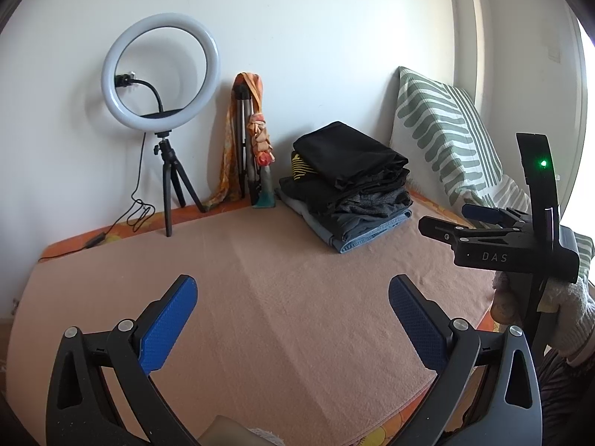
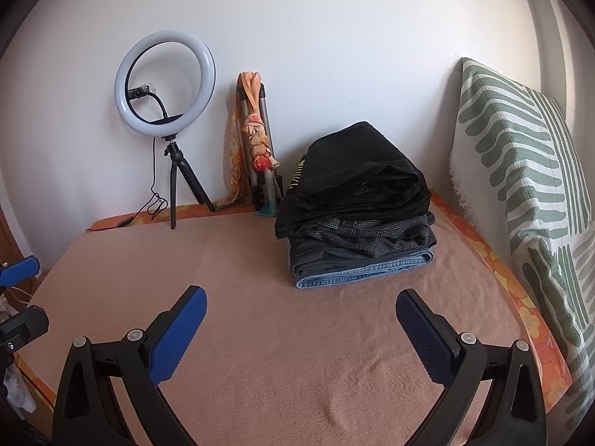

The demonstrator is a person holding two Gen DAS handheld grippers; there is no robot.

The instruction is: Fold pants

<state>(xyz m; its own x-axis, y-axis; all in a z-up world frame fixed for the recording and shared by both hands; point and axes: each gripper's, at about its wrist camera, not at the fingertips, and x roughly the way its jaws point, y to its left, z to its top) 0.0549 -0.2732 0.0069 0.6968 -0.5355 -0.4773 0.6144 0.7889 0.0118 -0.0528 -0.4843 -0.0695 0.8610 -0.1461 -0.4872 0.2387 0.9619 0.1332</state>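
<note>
A stack of folded pants lies at the back of the bed, black pairs on top and blue jeans at the bottom; it also shows in the right wrist view. My left gripper is open and empty above the peach blanket, well short of the stack. My right gripper is open and empty, just in front of the stack. The right gripper also shows side-on in the left wrist view, and the left gripper's blue finger shows at the left edge of the right wrist view.
A ring light on a small tripod stands at the back left with its cable on the bed. A folded tripod with an orange scarf leans on the wall. A green-striped pillow stands along the right side.
</note>
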